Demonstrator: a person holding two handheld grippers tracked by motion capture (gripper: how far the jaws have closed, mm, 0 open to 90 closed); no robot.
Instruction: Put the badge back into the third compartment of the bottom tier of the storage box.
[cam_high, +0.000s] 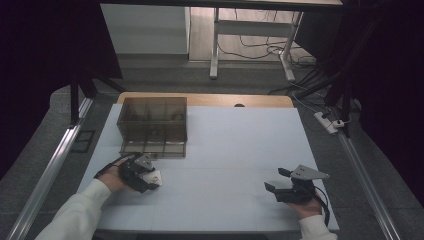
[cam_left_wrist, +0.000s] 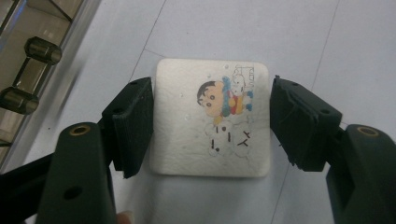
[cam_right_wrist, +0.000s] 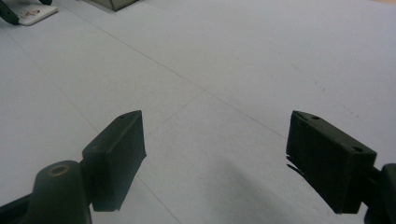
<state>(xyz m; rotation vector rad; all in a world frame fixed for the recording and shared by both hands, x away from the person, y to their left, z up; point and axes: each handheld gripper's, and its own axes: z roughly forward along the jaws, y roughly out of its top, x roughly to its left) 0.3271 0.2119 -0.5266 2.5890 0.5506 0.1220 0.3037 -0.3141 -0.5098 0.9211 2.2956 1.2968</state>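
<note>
Straddling a white square tile (cam_left_wrist: 212, 116) with a cartoon print, lying flat on the white table (cam_high: 230, 145) at lower left of the high view, just in front of the brown compartment box (cam_high: 154, 125). Left gripper (cam_left_wrist: 212, 121) spread wide, one jaw at each side edge of the tile, seemingly touching or nearly so but not yet clamped. Probably closing for a pick: keeping the jaws level, centred on the edges, squeezing evenly to avoid tipping the thin piece. Right gripper (cam_right_wrist: 215, 158) resting released over bare table at lower right, jaws apart, holding nothing.
</note>
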